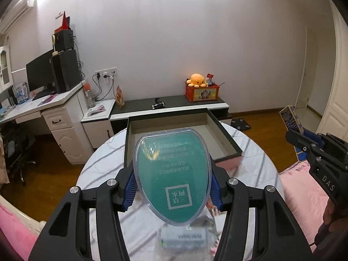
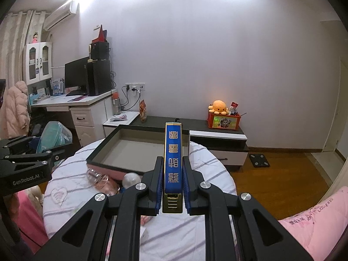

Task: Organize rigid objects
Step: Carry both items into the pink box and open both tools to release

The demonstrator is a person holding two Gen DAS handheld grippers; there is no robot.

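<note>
1. The left claw (image 1: pixel 171 187) is partly open, its pads pressed on a clear, teal oval case (image 1: pixel 171 174) held above the round desk (image 1: pixel 256 158).
2. The right claw (image 2: pixel 173 184) is closed tight on a slim blue-and-gold box (image 2: pixel 173 163), gripped edge-on.
3. Loose items lie under both: a small white packet (image 1: pixel 184 237), a wrapped pink pack (image 2: pixel 102 181), a white ball (image 2: pixel 130 179).
4. Beyond them, the open dark tray (image 1: pixel 226 137) sits empty.
5. Risks, as I judge them: the smooth curved case could slip out of the pads; the tall box could twist when lowered; both claws could crowd each other over the tray.
</note>
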